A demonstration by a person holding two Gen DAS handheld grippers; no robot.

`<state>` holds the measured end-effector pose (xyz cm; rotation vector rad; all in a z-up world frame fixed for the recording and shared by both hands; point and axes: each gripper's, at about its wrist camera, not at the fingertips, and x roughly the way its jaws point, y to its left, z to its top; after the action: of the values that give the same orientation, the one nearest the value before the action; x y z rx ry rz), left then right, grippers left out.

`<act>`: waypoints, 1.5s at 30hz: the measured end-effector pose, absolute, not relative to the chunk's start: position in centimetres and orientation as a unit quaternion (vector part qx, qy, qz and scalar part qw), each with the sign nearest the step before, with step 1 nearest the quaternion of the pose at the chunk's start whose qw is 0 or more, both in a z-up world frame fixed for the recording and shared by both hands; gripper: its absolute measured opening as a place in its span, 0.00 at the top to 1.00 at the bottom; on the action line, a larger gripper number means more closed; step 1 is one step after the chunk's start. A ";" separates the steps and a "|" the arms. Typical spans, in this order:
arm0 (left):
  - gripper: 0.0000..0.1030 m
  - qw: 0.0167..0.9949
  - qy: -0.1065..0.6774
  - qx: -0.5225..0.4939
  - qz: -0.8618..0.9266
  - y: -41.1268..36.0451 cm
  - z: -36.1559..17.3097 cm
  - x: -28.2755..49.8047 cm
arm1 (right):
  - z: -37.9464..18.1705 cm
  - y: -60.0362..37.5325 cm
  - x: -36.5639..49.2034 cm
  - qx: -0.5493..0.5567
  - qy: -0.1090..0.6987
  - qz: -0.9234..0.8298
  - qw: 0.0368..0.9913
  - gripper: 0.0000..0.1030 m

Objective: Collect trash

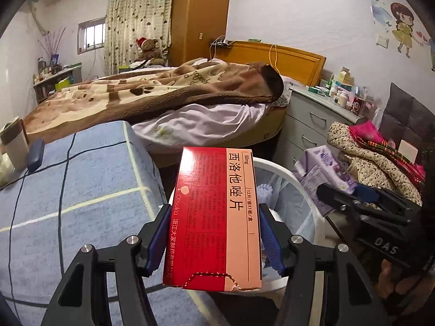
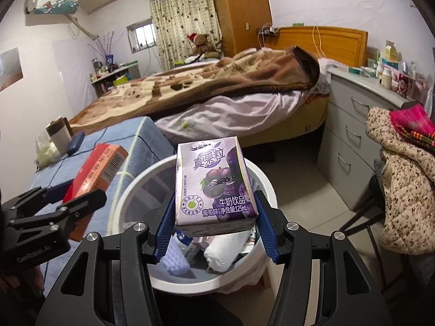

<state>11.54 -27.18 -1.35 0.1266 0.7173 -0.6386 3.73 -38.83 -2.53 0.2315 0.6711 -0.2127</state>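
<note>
Bedroom. At far left, a low surface under a blue checked cloth (image 1: 81,190); a cup (image 1: 15,142) and a dark blue case (image 1: 36,154) sit near its far edge. Behind it a bed with a brown blanket (image 1: 152,92), a teddy bear in a red hat (image 1: 149,50) by the curtain, and a wooden wardrobe (image 1: 201,13). To the right, a grey chest of drawers (image 1: 307,119) crowded with bottles and boxes, then a heap of clothes (image 1: 375,157).

My left tongs (image 1: 212,241) are clamped on a red medicine box (image 1: 214,217), blue pads pressed to both long sides. It is held off the cloth, near the cloth's right edge and beside the white trash bin (image 1: 304,187).

My right tongs (image 2: 214,225) are clamped on a purple milk-drink carton (image 2: 214,184), upright, held directly over the bin's mouth.

Left view only: the box's printed face with its torn flap nearest me, and a cartoon girl wall sticker (image 1: 405,27).

Right view only: the bin's inside, with white crumpled paper (image 2: 220,252) and other wrappers lying in it; the box's barcode end; a wall air conditioner (image 2: 51,1) at upper left.
</note>
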 end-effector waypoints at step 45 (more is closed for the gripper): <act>0.30 0.944 0.282 0.038 -0.166 -13.8 1.1 2.6 | -0.9 -29.9 -0.8 0.074 0.253 -0.036 0.964 0.33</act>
<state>2.57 -13.76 1.06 0.0779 0.5748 -0.3393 -0.79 -29.94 -0.95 0.1488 0.5127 -0.0720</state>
